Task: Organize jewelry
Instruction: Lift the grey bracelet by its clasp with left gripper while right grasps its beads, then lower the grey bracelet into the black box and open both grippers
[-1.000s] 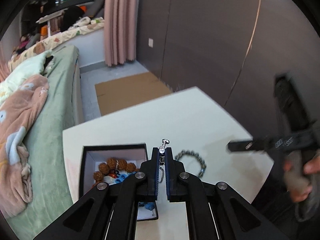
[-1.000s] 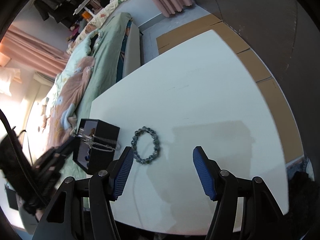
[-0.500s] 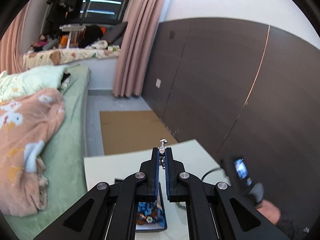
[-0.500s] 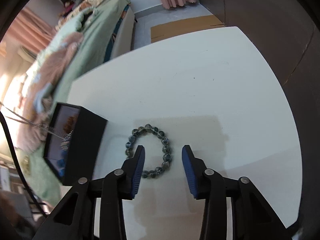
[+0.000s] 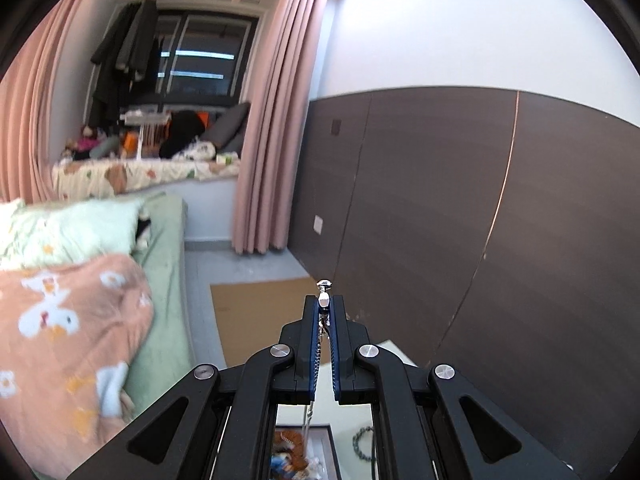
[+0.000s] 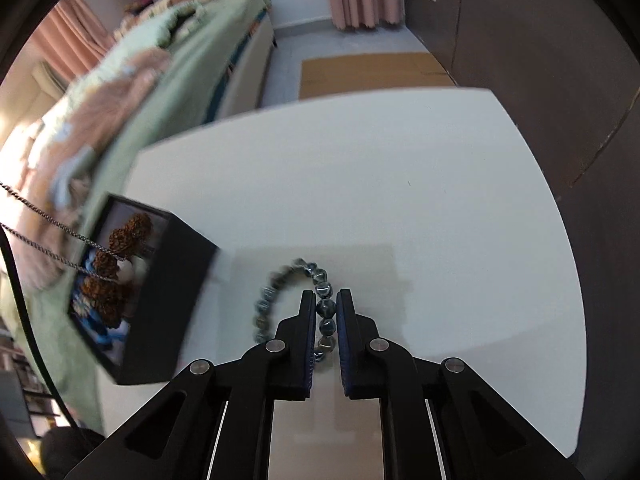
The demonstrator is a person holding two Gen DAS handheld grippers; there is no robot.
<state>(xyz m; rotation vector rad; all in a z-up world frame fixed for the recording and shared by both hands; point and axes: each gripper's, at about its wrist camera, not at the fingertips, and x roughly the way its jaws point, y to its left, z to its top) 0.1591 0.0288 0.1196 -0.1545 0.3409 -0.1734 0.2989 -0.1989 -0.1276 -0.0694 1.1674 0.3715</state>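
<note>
White table (image 6: pixel 400 200) spread below; black jewelry box (image 6: pixel 168 304) lay open at its left edge. Just right of the box rested the bead bracelet (image 6: pixel 324 308), straight under the right gripper (image 6: pixel 325 300), jaws closing on its near beads. Left gripper (image 5: pixel 324 308) stayed aloft, pinching a silver chain (image 5: pixel 323 304).

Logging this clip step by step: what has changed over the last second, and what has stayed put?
The right tongs came down over the bead bracelet and are closing on its near side. The left tongs lifted the silver chain, which now trails up out of the black box. The box and the white table stayed put.
</note>
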